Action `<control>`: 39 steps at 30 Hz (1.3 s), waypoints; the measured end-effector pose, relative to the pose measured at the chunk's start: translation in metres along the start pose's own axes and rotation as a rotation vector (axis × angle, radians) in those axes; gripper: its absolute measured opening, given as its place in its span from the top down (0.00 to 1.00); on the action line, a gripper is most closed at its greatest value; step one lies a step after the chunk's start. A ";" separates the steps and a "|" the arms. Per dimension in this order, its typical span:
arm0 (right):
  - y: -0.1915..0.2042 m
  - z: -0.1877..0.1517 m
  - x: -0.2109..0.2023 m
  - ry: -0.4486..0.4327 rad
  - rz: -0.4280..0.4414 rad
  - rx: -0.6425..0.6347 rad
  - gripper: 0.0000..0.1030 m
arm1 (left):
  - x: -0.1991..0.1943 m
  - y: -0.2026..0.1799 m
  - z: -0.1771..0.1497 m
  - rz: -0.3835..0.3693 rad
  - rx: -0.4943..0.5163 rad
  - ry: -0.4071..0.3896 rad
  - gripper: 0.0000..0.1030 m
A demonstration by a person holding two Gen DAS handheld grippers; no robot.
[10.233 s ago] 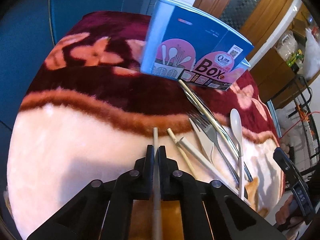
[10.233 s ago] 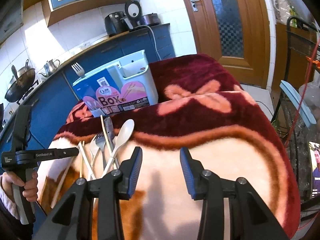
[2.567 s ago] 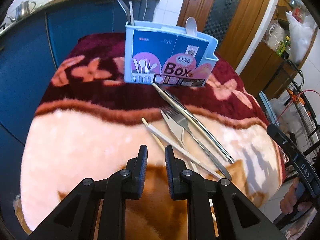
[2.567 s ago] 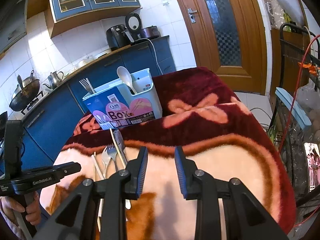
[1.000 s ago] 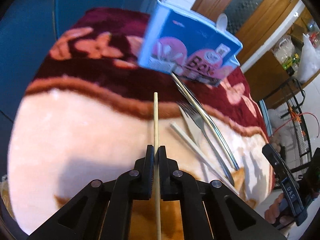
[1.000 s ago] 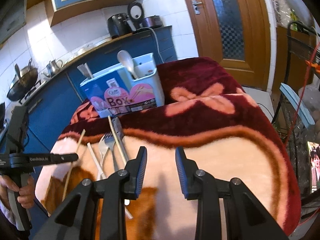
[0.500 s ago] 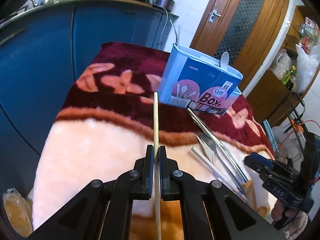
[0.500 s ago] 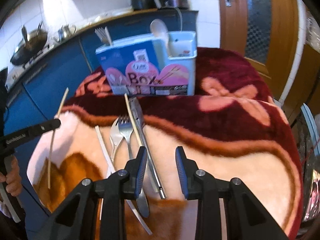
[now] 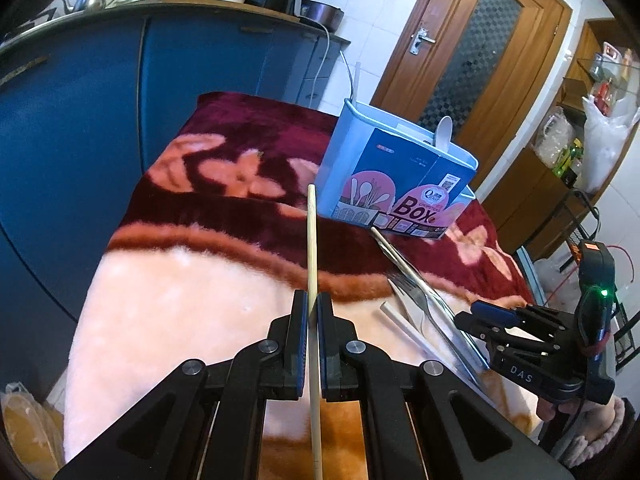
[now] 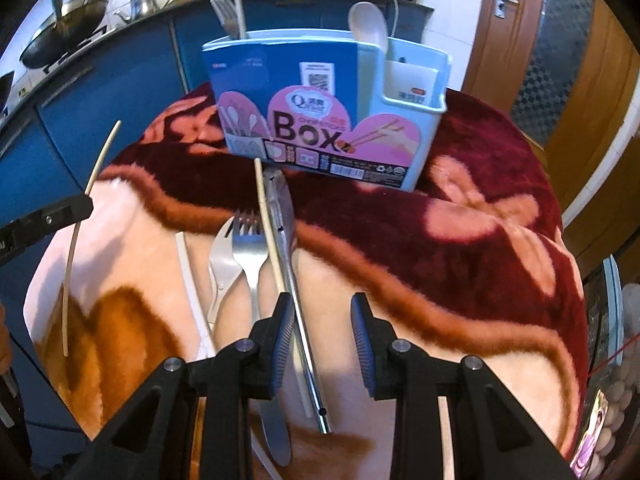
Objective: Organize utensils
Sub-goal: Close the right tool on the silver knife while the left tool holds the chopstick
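In the left wrist view my left gripper point(image 9: 312, 314) is shut on a thin pale chopstick point(image 9: 311, 240), held above the blanket and pointing toward the blue utensil box point(image 9: 400, 176). A white spoon point(image 10: 368, 24) and some forks point(image 10: 226, 16) stand in the box point(image 10: 320, 120). My right gripper point(image 10: 320, 320) is open, hovering over the utensils lying on the blanket: a steel fork point(image 10: 250, 256), a pale fork point(image 10: 220, 264), a wooden chopstick point(image 10: 268, 232), a long metal utensil point(image 10: 290, 264) and a white chopstick point(image 10: 190, 276). The left gripper point(image 10: 86, 204) with its chopstick point(image 10: 72, 248) shows at the left.
A plush maroon and peach blanket point(image 9: 192, 280) covers the table. Blue kitchen cabinets point(image 9: 80, 120) stand behind and to the left, a wooden door point(image 9: 472, 60) behind the box. A wire rack point(image 9: 592, 240) and a person's sleeve point(image 9: 592, 436) are at the right edge.
The left gripper has lifted the chopstick off the blanket and tipped upward toward the box. The right gripper has swung left and tilted down over the lying utensils, its jaws unchanged.
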State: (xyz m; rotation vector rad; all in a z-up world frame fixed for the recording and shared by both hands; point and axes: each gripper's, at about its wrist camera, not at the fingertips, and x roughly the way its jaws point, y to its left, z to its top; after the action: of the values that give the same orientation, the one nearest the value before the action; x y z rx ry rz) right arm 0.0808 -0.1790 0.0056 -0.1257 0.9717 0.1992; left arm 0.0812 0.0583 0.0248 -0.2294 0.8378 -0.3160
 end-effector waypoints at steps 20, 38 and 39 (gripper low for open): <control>0.013 0.039 0.026 0.095 0.002 -0.131 0.69 | 0.007 -0.004 0.001 -0.024 -0.002 0.005 0.96; 0.001 0.022 0.022 0.143 0.025 -0.095 0.87 | 0.003 -0.018 0.005 -0.044 0.022 -0.016 0.96; -0.002 0.017 0.018 0.145 0.019 -0.088 0.87 | 0.004 -0.019 0.005 -0.047 0.022 -0.017 0.96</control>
State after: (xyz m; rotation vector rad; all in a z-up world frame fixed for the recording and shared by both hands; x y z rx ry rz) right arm 0.1054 -0.1759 0.0003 -0.2146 1.1093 0.2530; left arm 0.0838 0.0397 0.0318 -0.2313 0.8129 -0.3665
